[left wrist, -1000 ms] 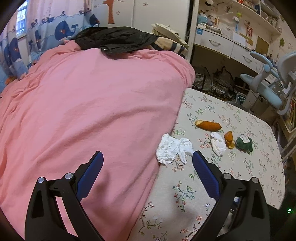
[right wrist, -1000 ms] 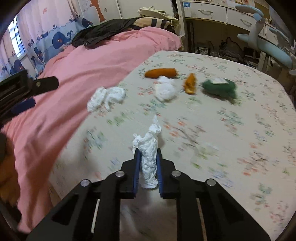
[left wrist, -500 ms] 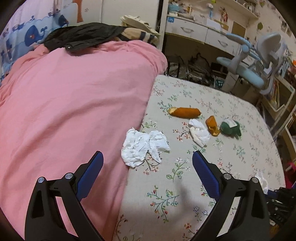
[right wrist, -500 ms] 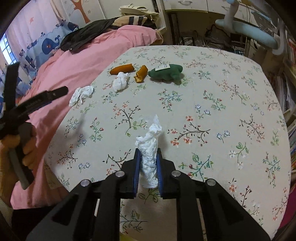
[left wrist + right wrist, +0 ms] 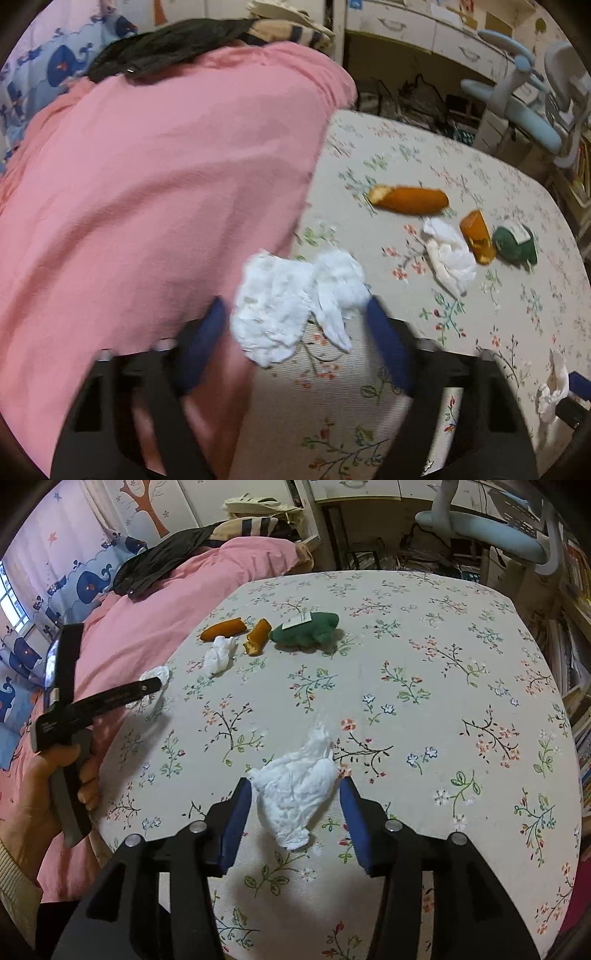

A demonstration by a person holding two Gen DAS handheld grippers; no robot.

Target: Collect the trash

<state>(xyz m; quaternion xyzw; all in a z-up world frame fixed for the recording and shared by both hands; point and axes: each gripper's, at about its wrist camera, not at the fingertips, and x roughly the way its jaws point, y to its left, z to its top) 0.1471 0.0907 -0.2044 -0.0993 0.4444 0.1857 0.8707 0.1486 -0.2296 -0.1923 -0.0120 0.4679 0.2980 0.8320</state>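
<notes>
My left gripper (image 5: 293, 302) hangs low over the edge of the floral table (image 5: 424, 155). Its jaws are closing, with a crumpled white tissue (image 5: 291, 306) between the blue pads; the pads are not pressing on it. My right gripper (image 5: 293, 781) is opening, and a second white tissue (image 5: 299, 794) lies loose on the table between its fingers. Farther back lie a third tissue (image 5: 219, 655), two orange food pieces (image 5: 223, 629) (image 5: 256, 637) and a green soft item (image 5: 306, 629) with a white label.
A pink blanket (image 5: 147, 184) covers the bed beside the table, with a black jacket (image 5: 166, 40) at its far end. A light blue chair (image 5: 528, 110) and desk drawers stand behind the table. A hand (image 5: 37, 794) holds the left gripper in the right wrist view.
The left gripper came down over the tissue at the table's edge and its jaws narrowed. The right gripper let go of its tissue, which now lies spread on the table.
</notes>
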